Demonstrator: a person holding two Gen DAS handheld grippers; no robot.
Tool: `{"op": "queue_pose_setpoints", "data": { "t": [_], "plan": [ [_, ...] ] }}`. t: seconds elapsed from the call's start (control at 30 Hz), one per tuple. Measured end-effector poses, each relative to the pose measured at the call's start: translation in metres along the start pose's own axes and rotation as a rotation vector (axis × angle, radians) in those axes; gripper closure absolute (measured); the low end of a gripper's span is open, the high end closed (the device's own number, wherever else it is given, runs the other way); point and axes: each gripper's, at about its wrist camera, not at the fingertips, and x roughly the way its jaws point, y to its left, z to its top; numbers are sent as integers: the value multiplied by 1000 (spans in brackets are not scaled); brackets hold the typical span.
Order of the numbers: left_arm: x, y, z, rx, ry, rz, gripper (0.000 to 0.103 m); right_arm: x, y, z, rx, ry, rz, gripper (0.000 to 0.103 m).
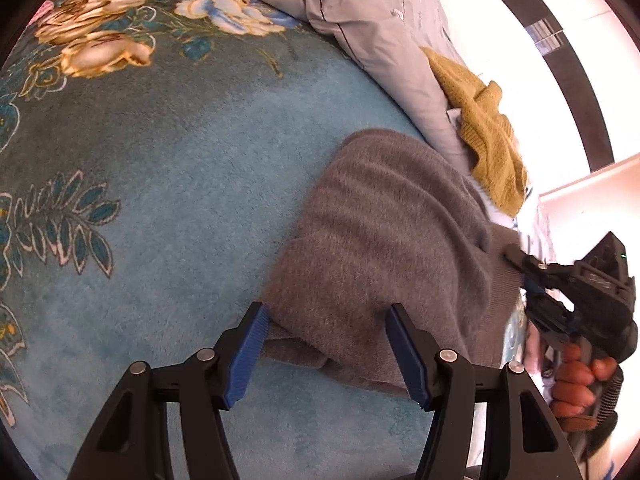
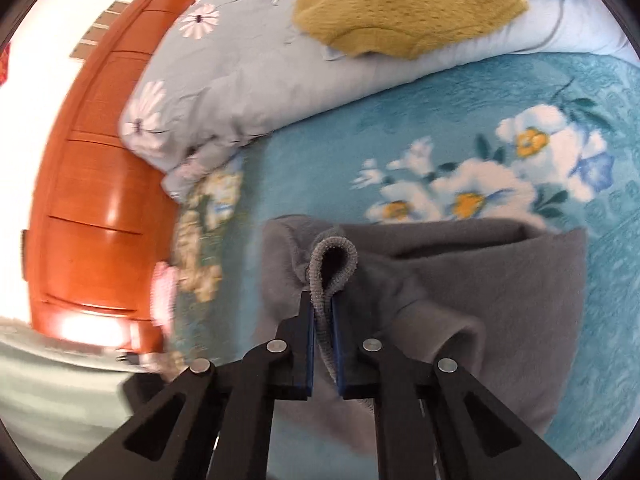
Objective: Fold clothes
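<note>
While the teal plush floral blanket (image 1: 168, 184) covering the bed fills most of both views, a pale grey-blue flowered quilt (image 2: 224, 92) is bunched along the upper edge of the right wrist frame, with a mustard-yellow knitted sweater (image 2: 404, 4) lying on top of it at upper centre. An orange wooden cabinet (image 2: 92, 184) stands at the left of that frame. The soft grey knitted sweater (image 1: 392, 248), partly folded, lies on the blanket in the lower right of the left wrist view. The left hand-held gripper (image 1: 332, 352) hovers over its near corner with jaws apart, one blue pad on either side of the fabric, pressing nothing. The right hand-held gripper (image 2: 324, 344) is clamped on a ribbed grey hem (image 2: 334, 256), which loops up past its tips. Judging from this, the risk is a lopsided fold: pulling by the right alone, while the left corner lies loose, could drag the whole garment or slip the thin hem free.
</note>
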Motion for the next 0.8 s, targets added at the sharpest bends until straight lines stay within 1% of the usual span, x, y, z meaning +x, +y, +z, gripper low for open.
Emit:
{"op": "queue_pose_setpoints", "data": {
  "t": [0.1,0.13,0.2,0.23,0.3,0.37,0.47,0.5,0.57,0.63,0.7,0.77,0.8],
  "plan": [
    [-11,-3,3,3,-19,-25,38,-20,17,-9,-1,-11,108,95],
    [-12,-4,4,6,-20,-30,38,-24,15,-13,-1,-14,109,95],
    [-14,-7,6,9,-23,-33,38,-29,7,-21,1,-22,94,96],
    [-13,-8,6,12,-20,-31,38,-28,-2,-24,3,-27,27,96],
    [-10,-10,4,23,-8,-24,38,-23,-33,-30,68,-16,-65,96],
    [-3,-13,2,41,9,-3,38,-21,-58,-37,131,-13,-57,96],
    [7,-15,-3,58,33,38,38,-21,-62,-42,119,-20,-65,95],
    [10,-16,-4,60,39,55,38,-21,-62,-43,111,-22,-66,93],
    [14,-16,-5,66,48,78,38,-20,-58,-42,76,-20,-105,90],
    [14,-17,-7,73,51,91,38,-17,-54,-41,25,-5,-178,80],
    [15,-17,-8,76,53,102,38,-13,-49,-40,-1,7,-224,67],
    [16,-16,-9,74,58,101,38,-15,-55,-44,-4,3,-249,59],
    [16,-15,-9,73,60,99,38,-14,-58,-45,2,2,-247,55]
  ]
}}
